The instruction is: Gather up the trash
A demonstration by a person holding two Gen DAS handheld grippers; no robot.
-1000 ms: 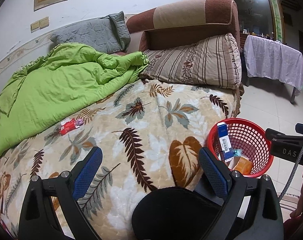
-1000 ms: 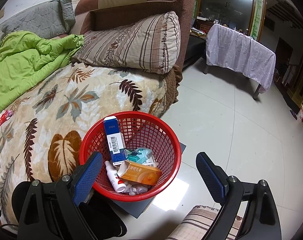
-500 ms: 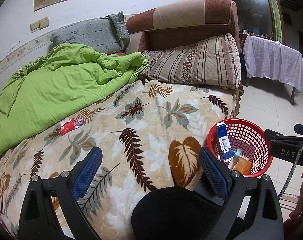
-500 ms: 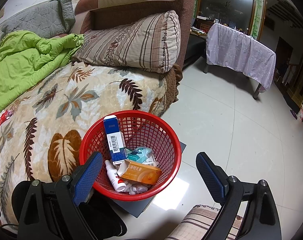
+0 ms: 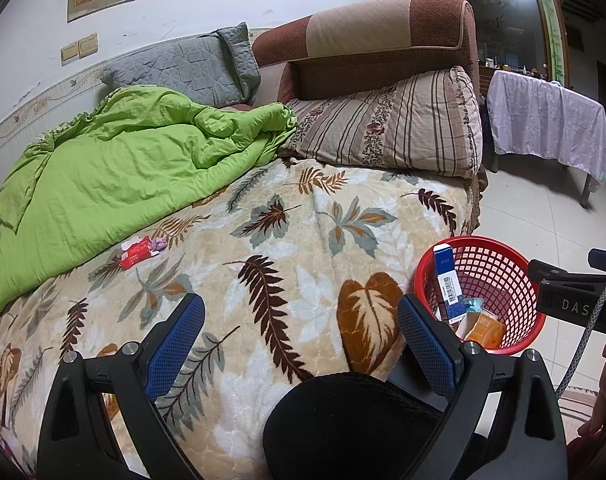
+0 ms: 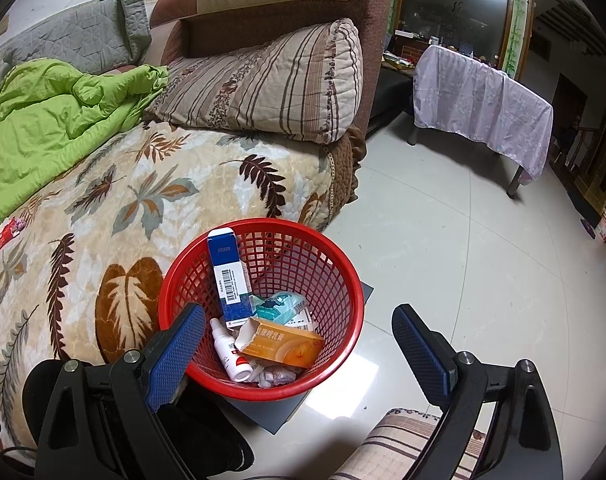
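Note:
A red mesh basket (image 6: 343,280) stands on the floor beside the bed and also shows in the left wrist view (image 5: 515,280). It holds a blue box (image 6: 229,276), an orange box (image 6: 287,346), a white bottle (image 6: 229,354) and wrappers. A red packet (image 5: 137,253) with a small purple scrap lies on the leaf-patterned blanket (image 5: 303,248), far ahead of my left gripper (image 5: 299,340), which is open and empty. My right gripper (image 6: 299,352) is open and empty over the basket's near rim.
A green quilt (image 5: 115,180) covers the bed's left side. A striped pillow (image 5: 395,124) leans on the brown headboard. A cloth-covered table (image 6: 483,100) stands on the tiled floor. My dark knee (image 5: 343,424) is below the left gripper.
The left wrist view has shifted very slightly; the basket sits a little lower and further left in it. Both grippers stay open.

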